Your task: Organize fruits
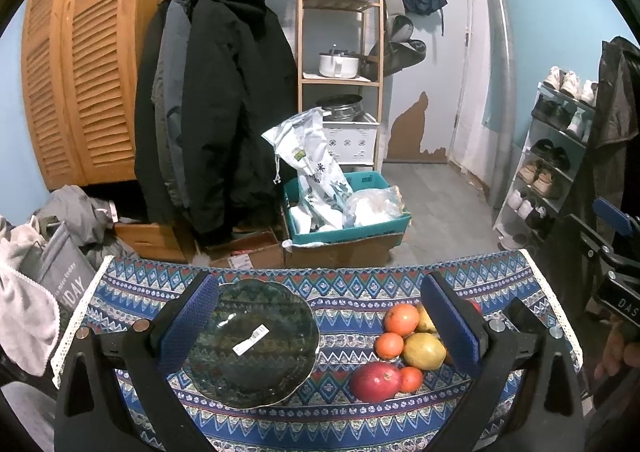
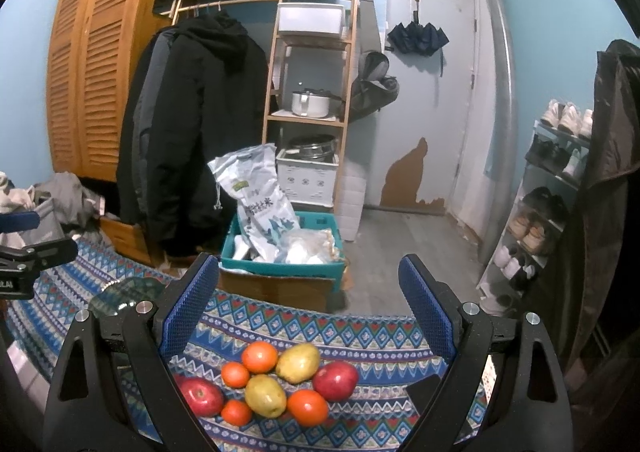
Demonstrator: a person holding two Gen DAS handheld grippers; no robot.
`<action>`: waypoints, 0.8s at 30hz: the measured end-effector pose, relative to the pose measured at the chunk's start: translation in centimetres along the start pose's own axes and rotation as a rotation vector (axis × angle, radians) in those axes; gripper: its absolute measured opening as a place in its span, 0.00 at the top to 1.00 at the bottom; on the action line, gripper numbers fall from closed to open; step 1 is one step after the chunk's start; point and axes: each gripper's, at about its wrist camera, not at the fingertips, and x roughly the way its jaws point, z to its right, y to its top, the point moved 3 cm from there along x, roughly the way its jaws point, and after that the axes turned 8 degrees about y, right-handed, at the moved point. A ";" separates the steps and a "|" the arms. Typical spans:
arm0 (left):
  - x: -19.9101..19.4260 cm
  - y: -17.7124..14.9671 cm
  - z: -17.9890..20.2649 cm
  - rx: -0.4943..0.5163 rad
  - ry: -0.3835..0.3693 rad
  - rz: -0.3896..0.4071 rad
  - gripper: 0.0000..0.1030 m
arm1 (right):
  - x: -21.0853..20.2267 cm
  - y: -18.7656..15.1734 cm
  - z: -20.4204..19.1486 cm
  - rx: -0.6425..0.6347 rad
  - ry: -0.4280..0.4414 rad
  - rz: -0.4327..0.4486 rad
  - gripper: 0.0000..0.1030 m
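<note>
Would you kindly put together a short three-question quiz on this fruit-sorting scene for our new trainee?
1. True or false: the green glass plate already holds fruit.
2. How many orange citrus fruits sit in the fruit pile in the right wrist view: A) two, B) four, C) six?
3. Fill in: both the left gripper and the right gripper have their jaws ____.

Key: 1. False, only a label lies on it. 2. B. 3. Open, holding nothing.

"DAY" in white on grey bag [image 1: 60,276] left of patterned tablecloth [image 1: 352,292], "DAS" on right gripper [image 1: 624,306], plate's sticker unreadable
</note>
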 end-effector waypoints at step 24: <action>1.2 -0.8 0.6 0.011 -0.030 -0.048 0.01 | 0.9 -0.6 -0.3 -0.020 -0.001 -0.051 0.13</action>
